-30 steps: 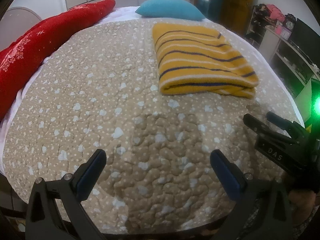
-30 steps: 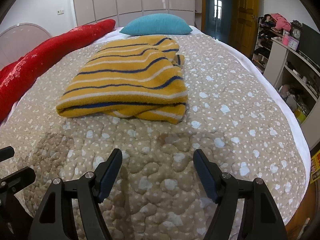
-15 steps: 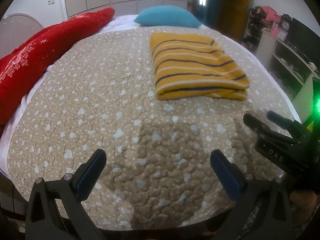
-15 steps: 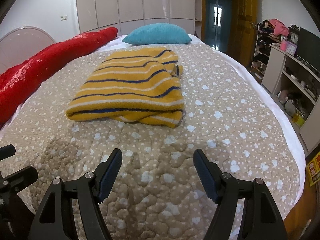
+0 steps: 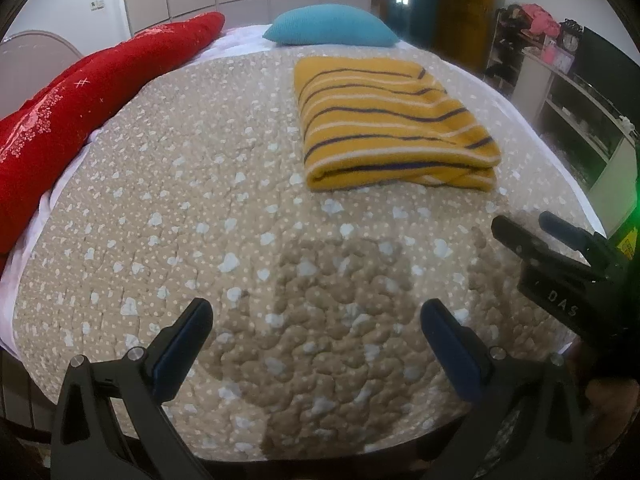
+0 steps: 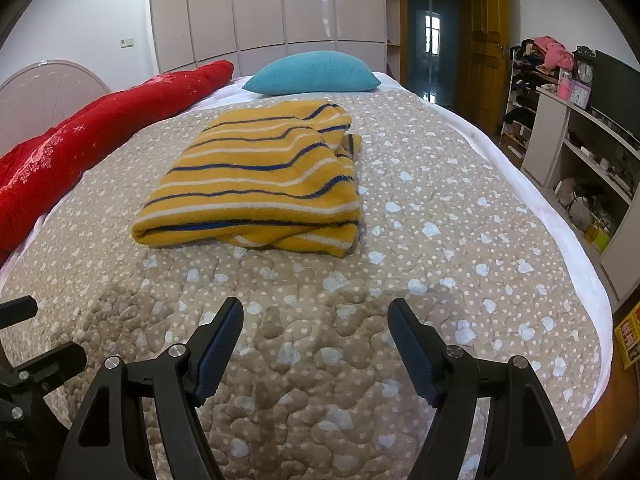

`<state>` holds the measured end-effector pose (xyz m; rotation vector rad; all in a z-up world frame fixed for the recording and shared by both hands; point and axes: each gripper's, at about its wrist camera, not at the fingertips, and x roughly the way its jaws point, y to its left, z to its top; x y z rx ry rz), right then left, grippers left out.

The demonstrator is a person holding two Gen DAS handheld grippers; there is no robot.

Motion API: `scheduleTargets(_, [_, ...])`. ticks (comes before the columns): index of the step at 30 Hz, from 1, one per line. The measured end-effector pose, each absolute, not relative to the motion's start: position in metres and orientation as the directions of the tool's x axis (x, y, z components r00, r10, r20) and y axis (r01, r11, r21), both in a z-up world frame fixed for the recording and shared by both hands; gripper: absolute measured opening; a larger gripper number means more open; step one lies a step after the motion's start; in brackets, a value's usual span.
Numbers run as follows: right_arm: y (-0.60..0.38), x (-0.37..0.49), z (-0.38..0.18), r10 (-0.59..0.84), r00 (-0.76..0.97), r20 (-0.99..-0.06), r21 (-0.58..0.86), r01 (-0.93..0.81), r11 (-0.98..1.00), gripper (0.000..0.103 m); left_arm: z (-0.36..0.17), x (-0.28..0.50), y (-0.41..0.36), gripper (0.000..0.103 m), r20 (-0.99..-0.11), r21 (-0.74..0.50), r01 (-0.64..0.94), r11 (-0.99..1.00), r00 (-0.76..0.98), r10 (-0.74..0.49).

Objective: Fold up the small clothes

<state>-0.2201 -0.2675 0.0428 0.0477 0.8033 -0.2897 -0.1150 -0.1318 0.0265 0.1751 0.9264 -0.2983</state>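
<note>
Before you, on a bed [image 6: 500, 240] under a beige dotted quilt [image 5: 160, 220], lies the folded yellow striped sweater [image 6: 260, 184]. Along the bed's left edge runs a red blanket [image 6: 100, 120], a teal pillow [image 6: 312, 74] sits at its far end, and shelves [image 6: 580, 152] line the right wall. The sweater's folded edge faces you, its long axis running away toward the pillow. It lies well ahead of both tools. Your left tool [image 5: 316, 320] and right tool [image 6: 316, 320] both stand wide, holding nothing.
</note>
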Motion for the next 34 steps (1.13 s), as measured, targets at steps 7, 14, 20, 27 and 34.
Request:
scheduleTargets(7, [-0.268,-0.216,0.040,-0.237,0.655,-0.717,-0.071,0.270,0.960,0.078,0.018,-0.110,-0.133,0.103,-0.824,0.018,0.335,0.942,0.539,-0.176])
scheduleTargets(14, [-0.267,-0.212,0.037,-0.237,0.652,-0.720,-0.078,0.263,0.962,0.079,0.013,-0.105,-0.132,0.103,-0.837,0.001,0.333,0.943,0.516,-0.181])
scheduleTargets(20, [-0.267,-0.210,0.038,-0.241,0.662,-0.710,-0.081,0.263,0.961,0.079,0.008,-0.098,-0.128,0.103,-0.847,-0.019,0.326,0.945,0.497,-0.188])
scheduleTargets(27, [-0.259,-0.206,0.040,-0.245,0.667,-0.704,-0.104,0.244,0.964,0.079,0.003,-0.092,-0.124,0.103,-0.854,-0.046,0.319,0.947,0.479,-0.203])
scheduleTargets(34, [-0.253,-0.203,0.038,-0.238,0.657,-0.716,-0.120,0.221,0.968,0.079,0.002,-0.090,-0.119,0.103,-0.853,-0.061,0.308,0.950,0.477,-0.209])
